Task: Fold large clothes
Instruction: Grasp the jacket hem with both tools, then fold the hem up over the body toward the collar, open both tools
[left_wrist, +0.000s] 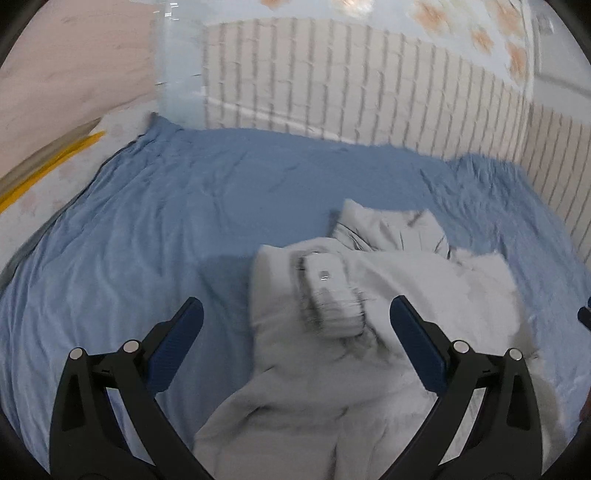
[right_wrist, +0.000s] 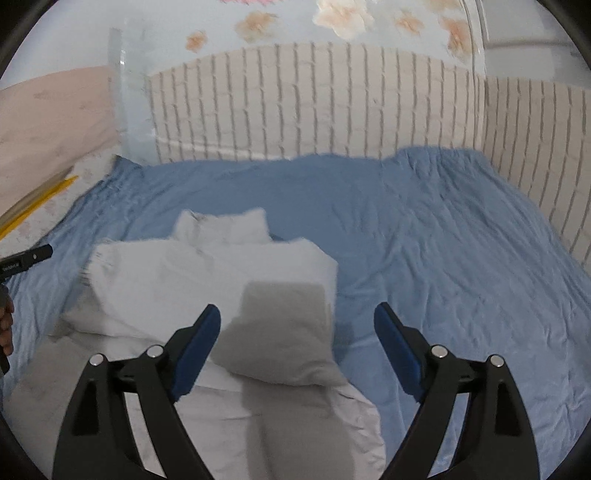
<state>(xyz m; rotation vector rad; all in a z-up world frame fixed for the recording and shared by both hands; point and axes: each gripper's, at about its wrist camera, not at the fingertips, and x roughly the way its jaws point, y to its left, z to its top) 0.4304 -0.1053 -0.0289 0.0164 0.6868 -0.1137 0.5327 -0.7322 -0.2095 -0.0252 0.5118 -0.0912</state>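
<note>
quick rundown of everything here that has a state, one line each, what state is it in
left gripper: open, nothing between its pads
right gripper: open, holding nothing
grey garment: lying on the bed, partly folded, a sleeve with a ribbed cuff laid across it, still rumpled
blue sheet: spread over the bed, wrinkled

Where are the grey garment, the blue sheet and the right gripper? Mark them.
grey garment (left_wrist: 332, 369): left wrist view, on its crumpled body.
blue sheet (right_wrist: 443, 240): right wrist view, on a bare stretch.
right gripper (right_wrist: 297, 319): right wrist view, midway between its open fingertips.
</note>
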